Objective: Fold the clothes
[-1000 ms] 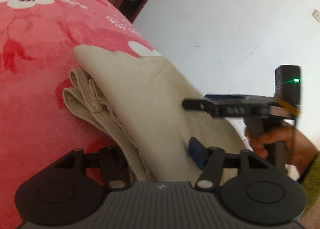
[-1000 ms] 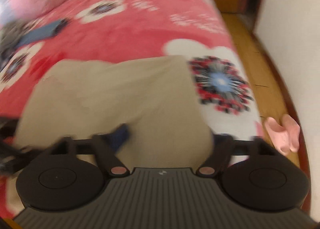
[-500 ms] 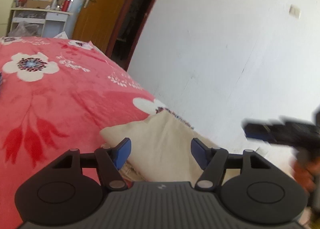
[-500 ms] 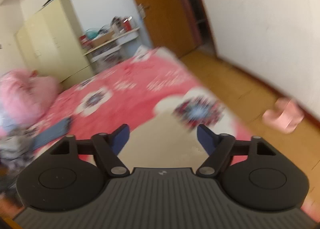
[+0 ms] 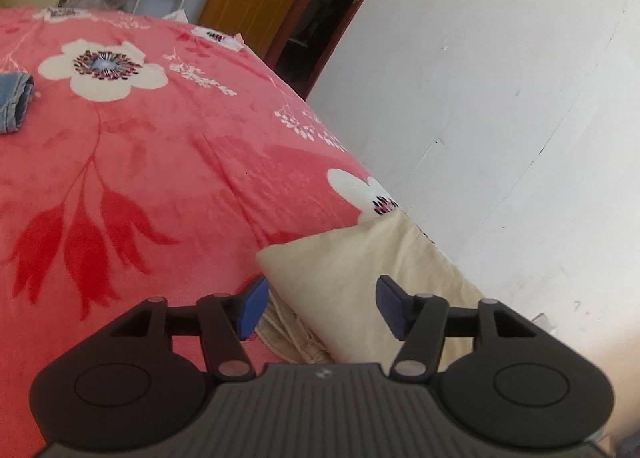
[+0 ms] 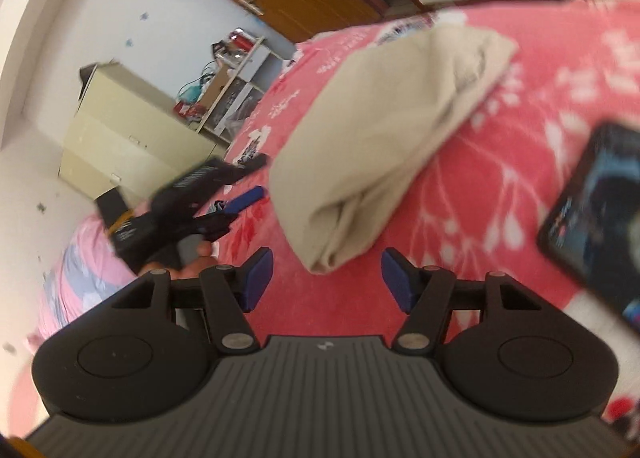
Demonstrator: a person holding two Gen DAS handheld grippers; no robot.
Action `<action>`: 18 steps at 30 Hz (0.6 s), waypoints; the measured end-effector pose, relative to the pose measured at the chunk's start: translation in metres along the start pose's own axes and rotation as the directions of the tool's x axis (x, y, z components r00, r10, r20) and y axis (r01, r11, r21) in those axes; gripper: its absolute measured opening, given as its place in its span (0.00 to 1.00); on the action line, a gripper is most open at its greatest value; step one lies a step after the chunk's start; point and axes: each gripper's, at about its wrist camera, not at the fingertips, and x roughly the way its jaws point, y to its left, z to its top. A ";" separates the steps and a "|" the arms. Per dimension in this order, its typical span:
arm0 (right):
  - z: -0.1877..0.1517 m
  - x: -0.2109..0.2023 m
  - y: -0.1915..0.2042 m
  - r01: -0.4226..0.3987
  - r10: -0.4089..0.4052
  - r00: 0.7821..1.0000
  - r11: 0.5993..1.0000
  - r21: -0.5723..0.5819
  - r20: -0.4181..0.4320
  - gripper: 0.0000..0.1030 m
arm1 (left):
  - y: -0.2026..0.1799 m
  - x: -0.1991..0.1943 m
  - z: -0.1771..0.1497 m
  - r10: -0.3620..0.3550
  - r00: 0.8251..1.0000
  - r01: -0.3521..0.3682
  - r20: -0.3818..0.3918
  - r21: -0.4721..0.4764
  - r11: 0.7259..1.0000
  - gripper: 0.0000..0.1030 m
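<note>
**Folded beige garment lies on the red floral blanket, both grippers clear of it**

One beige garment (image 6: 384,130) lies folded into a long bundle on the red floral blanket (image 5: 168,162), near the bed's edge by the white wall (image 5: 500,98). In the right wrist view, which is rolled and blurred, its long axis runs from the layered end near the fingers away toward the far upper right.

The left gripper (image 5: 322,308) hovers over the bundle's near corner, blue pads apart, gripping nothing. The right gripper (image 6: 327,282) is closing, nothing between its pads. A hand (image 6: 192,258) shows beneath the left gripper.

One blue denim piece (image 5: 14,100) is cut off at the left edge. One dark phone (image 6: 596,218) is blurred and partly cropped.
</note>
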 end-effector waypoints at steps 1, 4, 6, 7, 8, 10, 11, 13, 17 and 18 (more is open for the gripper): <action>-0.001 0.003 -0.003 0.001 -0.001 1.000 1.000 0.028 0.003 0.61 | 0.000 0.001 0.003 -0.001 1.000 0.001 -0.012 -0.001 1.000 0.59; -0.004 0.009 -0.006 -0.009 0.007 1.000 0.997 0.082 0.029 0.61 | 0.001 0.012 0.007 0.019 0.999 -0.020 -0.049 -0.011 1.000 0.59; -0.008 0.015 -0.004 -0.020 0.017 0.999 0.996 0.090 0.040 0.61 | 0.002 0.019 0.007 0.044 0.997 -0.045 -0.060 -0.014 0.999 0.58; -0.010 0.017 -0.003 -0.025 0.021 0.999 0.996 0.086 0.047 0.61 | 0.003 0.023 0.008 0.061 0.996 -0.062 -0.067 -0.018 0.998 0.58; -0.013 0.020 -0.002 -0.029 0.025 0.998 0.996 0.081 0.055 0.61 | 0.004 0.028 0.008 0.077 0.994 -0.079 -0.081 -0.023 0.997 0.57; -0.018 0.023 0.001 -0.033 0.030 0.997 0.998 0.053 0.069 0.57 | 0.006 0.033 0.009 0.074 0.993 -0.078 -0.090 -0.039 0.996 0.48; -0.018 0.025 0.002 -0.030 0.027 0.997 0.999 0.040 0.078 0.56 | 0.006 0.034 0.009 0.070 0.994 -0.074 -0.087 -0.045 0.996 0.45; -0.019 0.027 0.003 -0.021 0.019 0.995 1.000 0.022 0.100 0.44 | 0.005 0.034 0.010 0.082 0.994 -0.085 -0.070 -0.044 0.995 0.36; -0.024 0.024 -0.002 -0.021 0.022 0.991 1.000 -0.008 0.130 0.18 | -0.002 0.035 0.011 0.101 0.995 -0.101 -0.027 0.000 0.995 0.18; -0.026 0.023 -0.001 -0.022 0.025 0.990 1.000 -0.023 0.138 0.16 | -0.005 0.034 0.011 0.104 0.994 -0.104 -0.014 0.014 0.994 0.16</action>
